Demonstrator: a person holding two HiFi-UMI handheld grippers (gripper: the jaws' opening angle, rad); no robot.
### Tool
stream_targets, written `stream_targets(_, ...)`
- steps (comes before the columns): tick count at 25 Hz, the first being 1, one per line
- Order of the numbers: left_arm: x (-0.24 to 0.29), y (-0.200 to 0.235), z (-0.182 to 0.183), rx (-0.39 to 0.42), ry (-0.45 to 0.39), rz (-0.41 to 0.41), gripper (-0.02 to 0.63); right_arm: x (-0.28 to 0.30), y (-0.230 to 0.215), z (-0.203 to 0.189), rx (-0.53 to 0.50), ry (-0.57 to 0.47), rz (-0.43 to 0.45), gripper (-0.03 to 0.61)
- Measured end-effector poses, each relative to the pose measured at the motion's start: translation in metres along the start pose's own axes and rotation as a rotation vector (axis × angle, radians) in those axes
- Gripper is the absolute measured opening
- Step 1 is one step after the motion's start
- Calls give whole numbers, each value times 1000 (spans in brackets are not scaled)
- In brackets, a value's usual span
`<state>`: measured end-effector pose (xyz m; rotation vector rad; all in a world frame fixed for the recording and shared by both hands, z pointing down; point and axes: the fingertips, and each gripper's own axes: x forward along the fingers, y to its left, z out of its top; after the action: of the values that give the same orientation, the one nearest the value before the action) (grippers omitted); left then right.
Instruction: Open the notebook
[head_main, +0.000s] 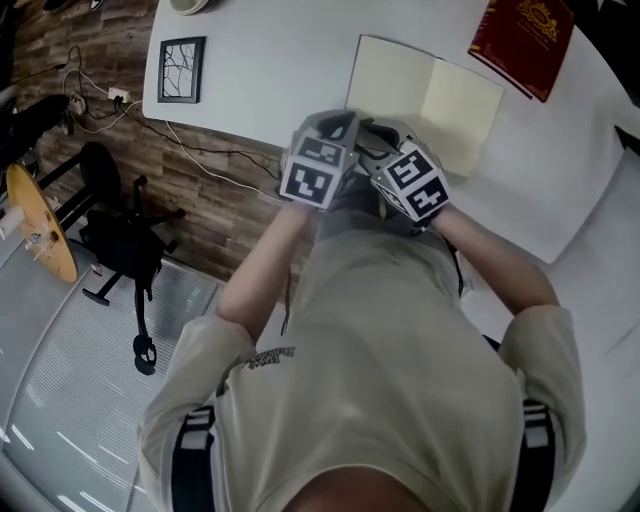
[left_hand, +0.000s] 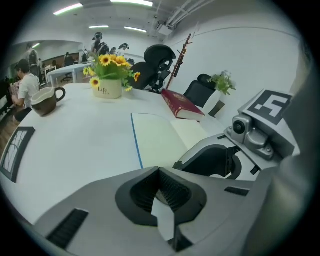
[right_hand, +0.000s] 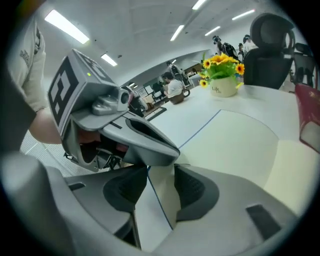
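My left claw (left_hand: 159, 172) is pressed together on nothing. My right claw (right_hand: 156, 174) stands apart, and the open notebook (head_main: 425, 100) shows its blue edge through the gap, flat on the white counter (head_main: 270, 60).

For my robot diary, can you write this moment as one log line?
notebook open flat on table | left gripper shut, empty | right gripper open, pointing at notebook's blue edge

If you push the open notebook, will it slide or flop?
The notebook lies flat on the smooth white table, so it would probably slide easily. Its thin pages look floppy and would likely bend if lifted by one edge.
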<state>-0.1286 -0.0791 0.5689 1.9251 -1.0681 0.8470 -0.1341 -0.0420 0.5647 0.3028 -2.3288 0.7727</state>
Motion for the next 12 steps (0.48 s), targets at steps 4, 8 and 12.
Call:
stream_targets(4, 19, 1, -15, 0, 52, -17, 5, 11, -7, -19, 30, 54, 5, 173)
stream_targets(8, 28, -2, -17, -10, 62, -33, 5, 10, -10, -25, 34, 72, -10, 154)
stream_targets(12, 34, -5, -17, -8, 78, -43, 6, -1, -12, -28, 62, 86, -22, 147)
